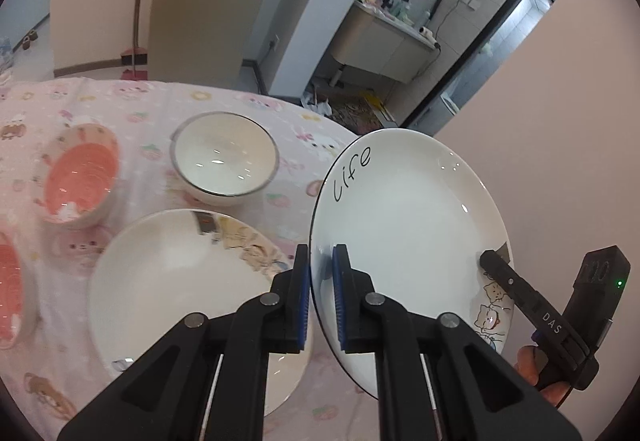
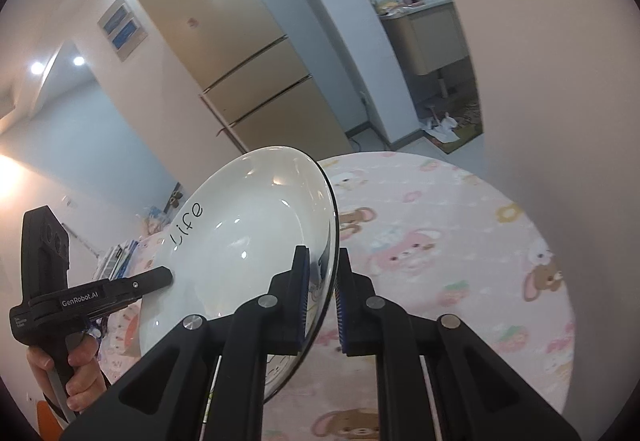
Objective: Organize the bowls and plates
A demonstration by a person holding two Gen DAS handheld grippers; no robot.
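Observation:
A white plate marked "Life" (image 1: 404, 225) is held tilted on edge above the table, gripped on opposite rims. My left gripper (image 1: 321, 293) is shut on its left rim. My right gripper (image 2: 320, 301) is shut on the other rim of this plate (image 2: 248, 241). The right gripper also shows in the left wrist view (image 1: 490, 259), and the left gripper in the right wrist view (image 2: 168, 275). A second white plate (image 1: 176, 289) lies flat on the table below. A white bowl (image 1: 224, 161) and a pink bowl (image 1: 80, 177) stand behind it.
The round table has a pink cartoon cloth (image 2: 460, 249). Part of another pink bowl (image 1: 10, 281) shows at the left edge. A fridge (image 2: 248, 61) and a sink cabinet (image 1: 380, 41) stand beyond the table.

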